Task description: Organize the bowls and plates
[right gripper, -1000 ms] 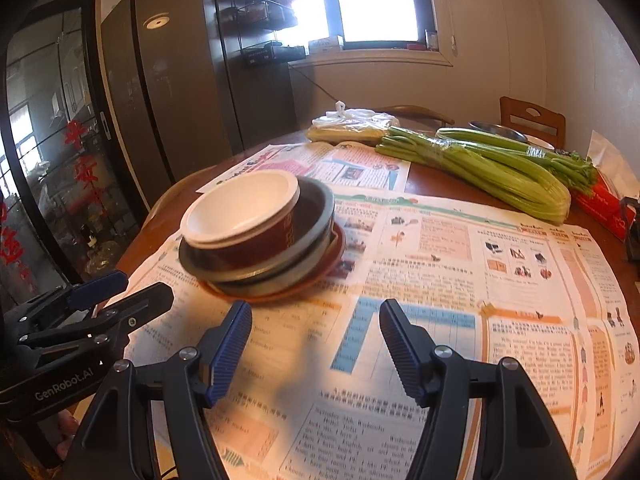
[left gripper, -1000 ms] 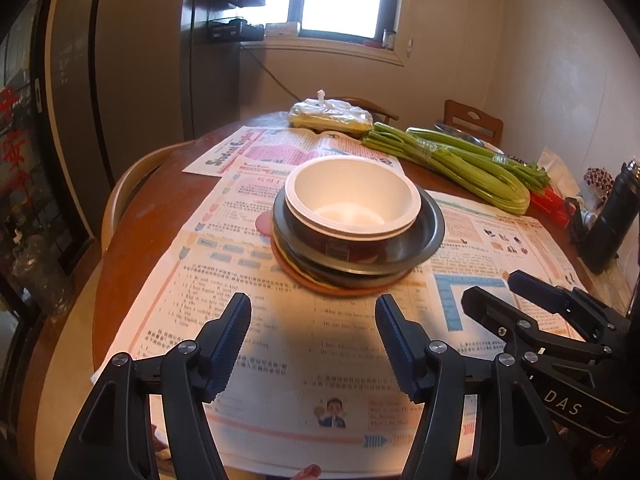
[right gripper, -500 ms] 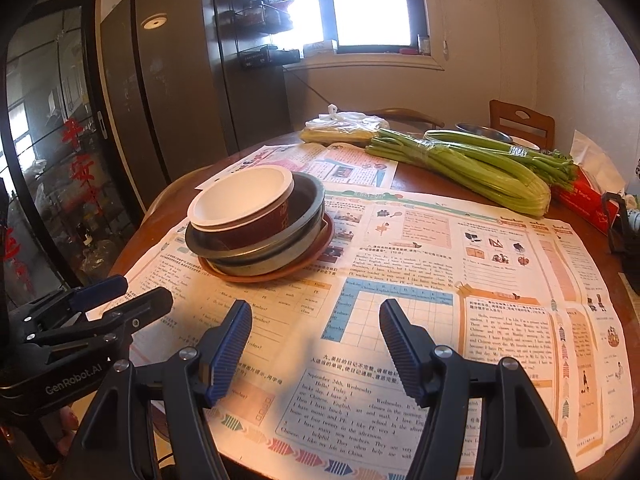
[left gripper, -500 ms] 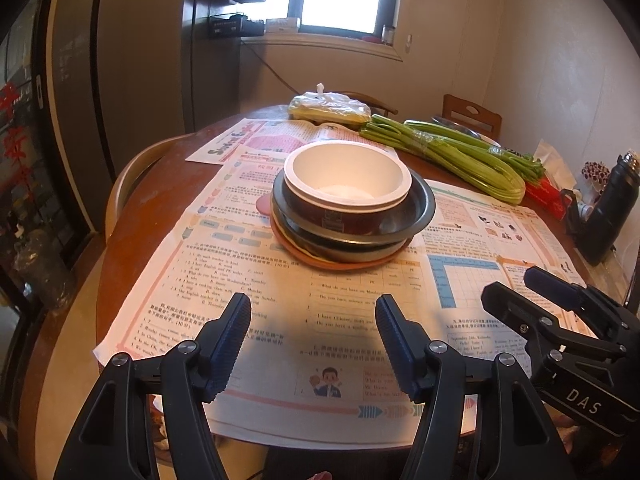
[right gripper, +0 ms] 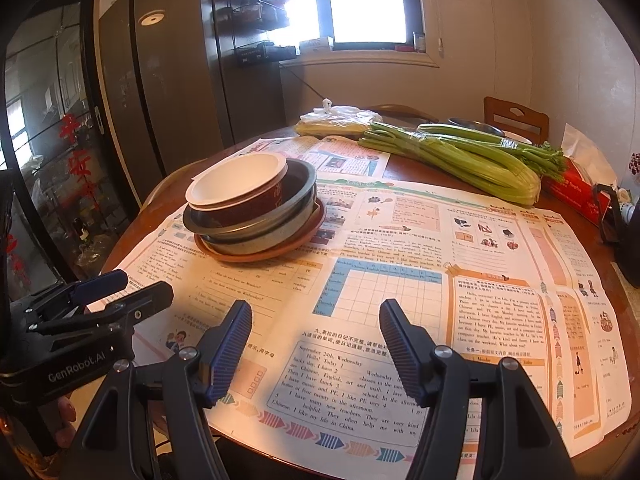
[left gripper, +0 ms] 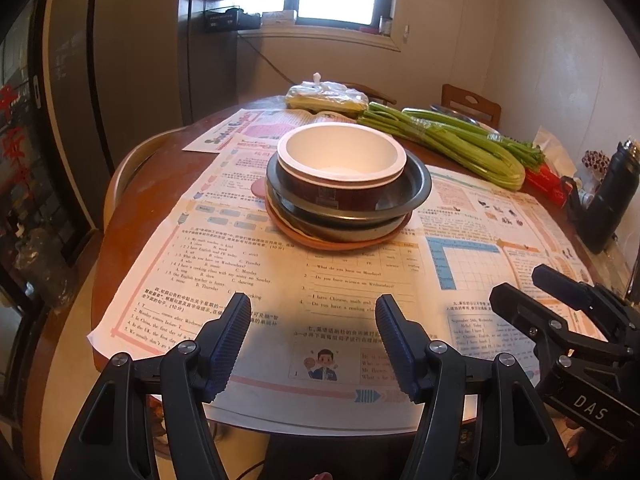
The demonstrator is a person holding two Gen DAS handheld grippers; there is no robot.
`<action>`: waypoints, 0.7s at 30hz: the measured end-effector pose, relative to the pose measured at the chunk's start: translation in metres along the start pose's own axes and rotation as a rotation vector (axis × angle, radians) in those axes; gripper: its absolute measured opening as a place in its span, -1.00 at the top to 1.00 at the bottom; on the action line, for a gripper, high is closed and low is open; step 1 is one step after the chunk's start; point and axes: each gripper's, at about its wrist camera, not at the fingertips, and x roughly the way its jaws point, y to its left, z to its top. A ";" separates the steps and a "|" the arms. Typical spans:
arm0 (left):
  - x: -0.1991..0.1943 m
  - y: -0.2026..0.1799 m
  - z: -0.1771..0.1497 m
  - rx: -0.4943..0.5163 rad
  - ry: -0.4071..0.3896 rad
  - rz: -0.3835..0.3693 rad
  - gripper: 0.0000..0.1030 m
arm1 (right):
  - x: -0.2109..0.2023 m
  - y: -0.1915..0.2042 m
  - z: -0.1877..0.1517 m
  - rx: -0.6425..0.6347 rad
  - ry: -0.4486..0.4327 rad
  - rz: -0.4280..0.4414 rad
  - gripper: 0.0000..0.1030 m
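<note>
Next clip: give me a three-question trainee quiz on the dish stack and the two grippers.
1. True or false: the white-rimmed bowl sits on top of the stack.
2. What lies at the bottom of the stack? A) orange plate B) newspaper only C) celery
3. Fill in: the left gripper and right gripper are both ____ and hold nothing.

Key: 1 true; 2 A; 3 open. The stack rests on the newspaper, apart from the celery.

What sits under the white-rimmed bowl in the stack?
The white-rimmed bowl nests in a grey metal dish, above another grey dish and an orange plate. Anything between them is hidden.
</note>
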 end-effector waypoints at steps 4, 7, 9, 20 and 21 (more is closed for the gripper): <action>0.003 0.000 -0.001 0.000 0.007 -0.006 -0.29 | 0.003 0.000 -0.001 0.001 0.010 0.001 -0.28; 0.004 0.000 -0.002 -0.001 0.009 -0.006 -0.29 | 0.004 0.001 -0.001 -0.003 0.013 0.000 -0.28; 0.005 0.001 -0.002 -0.001 0.011 -0.004 -0.29 | 0.005 0.001 -0.001 -0.004 0.015 -0.002 -0.28; 0.009 -0.001 -0.005 0.005 0.024 -0.006 -0.29 | 0.007 0.002 -0.003 -0.005 0.018 -0.006 -0.28; 0.009 0.000 -0.006 0.004 0.025 -0.007 -0.29 | 0.007 0.002 -0.003 -0.005 0.019 -0.006 -0.28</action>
